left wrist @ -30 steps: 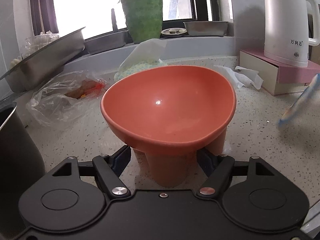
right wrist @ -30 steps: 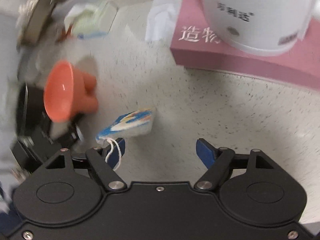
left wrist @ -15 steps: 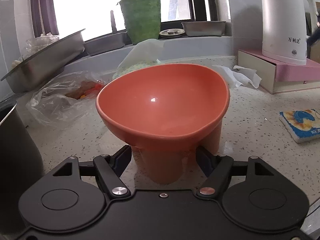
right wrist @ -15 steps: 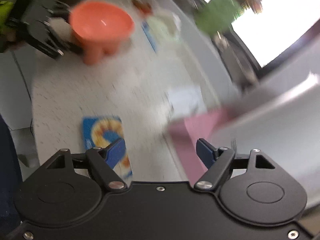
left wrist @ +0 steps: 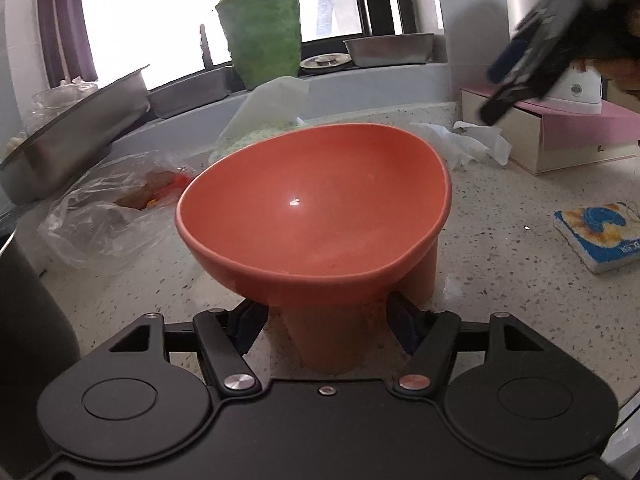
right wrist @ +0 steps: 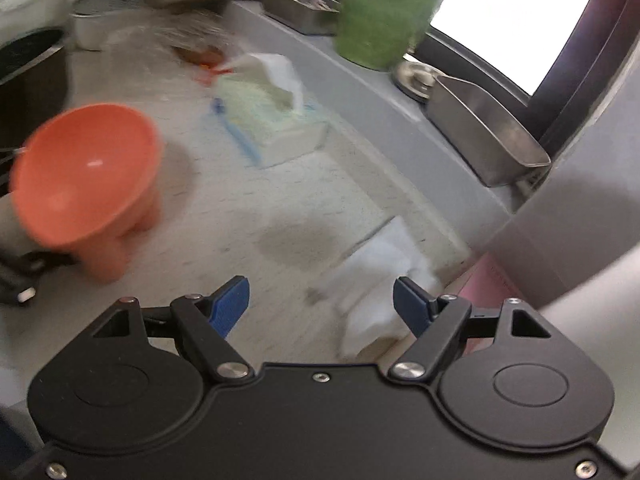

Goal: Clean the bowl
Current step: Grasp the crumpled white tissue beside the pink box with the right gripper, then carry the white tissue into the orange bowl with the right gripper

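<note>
An orange footed bowl [left wrist: 316,208] stands on the speckled counter, tilted toward me. My left gripper [left wrist: 326,316] is shut on its front leg, a finger on each side. A blue and white sponge [left wrist: 596,236] lies flat on the counter to the right of the bowl. My right gripper [right wrist: 320,300] is open with nothing between its fingers, raised over the counter near a crumpled white tissue [right wrist: 380,280]. From there the bowl [right wrist: 88,176] shows at the left. In the left wrist view the right gripper [left wrist: 528,56] hangs blurred at the upper right.
A tissue pack [right wrist: 268,120] sits behind the bowl, and a plastic bag with scraps [left wrist: 112,208] at its left. A green vase [left wrist: 260,32] and steel trays [right wrist: 484,132] line the window ledge. A pink box [left wrist: 560,136] under a white kettle stands at the right.
The right gripper let go of the sponge, which now lies on the counter, then lifted and swung toward the window side. The left gripper kept hold of the bowl.
</note>
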